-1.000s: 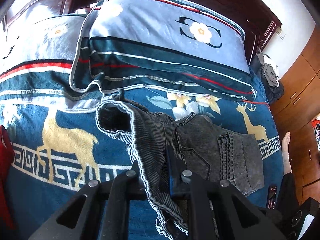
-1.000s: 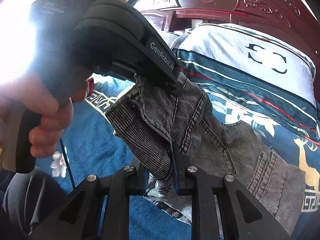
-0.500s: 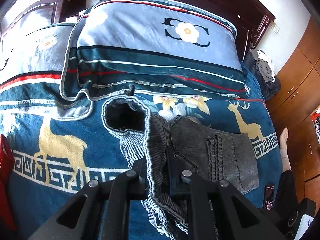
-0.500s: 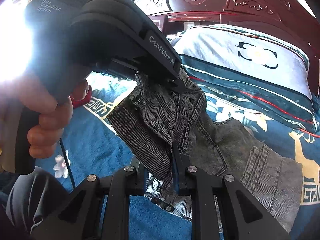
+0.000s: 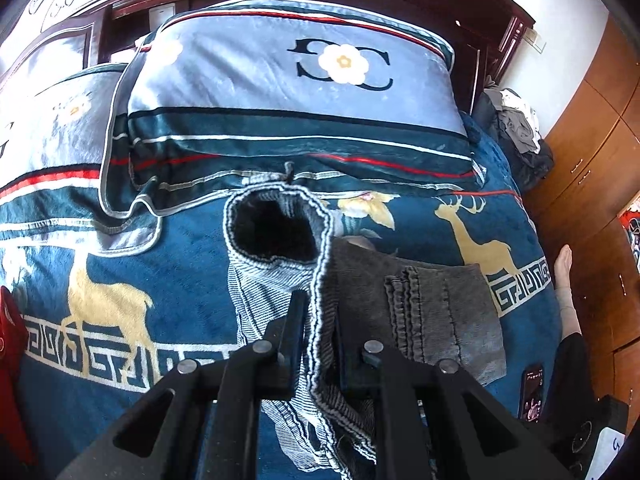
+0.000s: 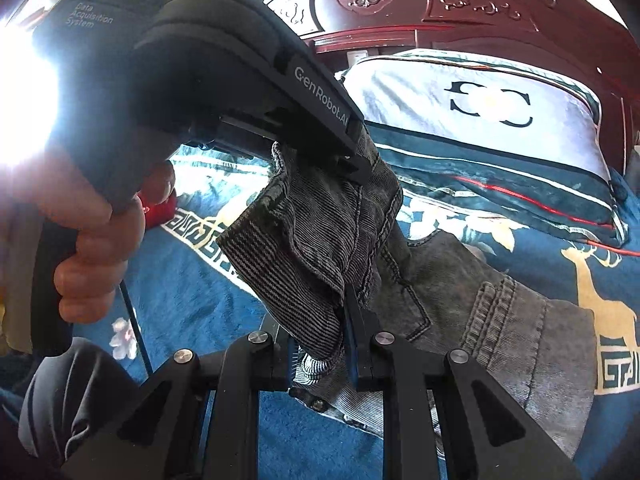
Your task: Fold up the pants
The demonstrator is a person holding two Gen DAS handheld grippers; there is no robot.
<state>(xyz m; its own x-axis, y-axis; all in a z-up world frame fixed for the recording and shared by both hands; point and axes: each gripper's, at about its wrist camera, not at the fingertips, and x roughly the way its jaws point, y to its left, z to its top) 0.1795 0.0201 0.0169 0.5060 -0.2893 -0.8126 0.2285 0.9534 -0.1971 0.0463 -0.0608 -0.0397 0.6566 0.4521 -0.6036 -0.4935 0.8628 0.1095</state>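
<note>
Grey denim pants (image 5: pixel 432 304) hang lifted over the blue deer-patterned bed (image 5: pixel 120 248), both grippers' jaws clamped on the waistband: left gripper (image 5: pixel 318 320), right gripper (image 6: pixel 348 320).

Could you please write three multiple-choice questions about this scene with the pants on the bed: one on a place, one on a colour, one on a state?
1. Where does the folded lower part of the pants lie?
A. on the blue bedspread, in front of the pillow
B. on top of the pillow
C. on the floor

2. What colour are the deer printed on the bedspread?
A. red
B. golden yellow
C. green

3. In what state is the left hand-held gripper?
A. open above the pants
B. shut on the pillow
C. shut on the pants

Answers:
1 A: the grey denim rests flat on the bedspread, nearer than the pillow.
2 B: the deer is golden yellow on blue.
3 C: the striped waistband passes between its closed fingers; the right hand-held gripper grips the pants too.
</note>
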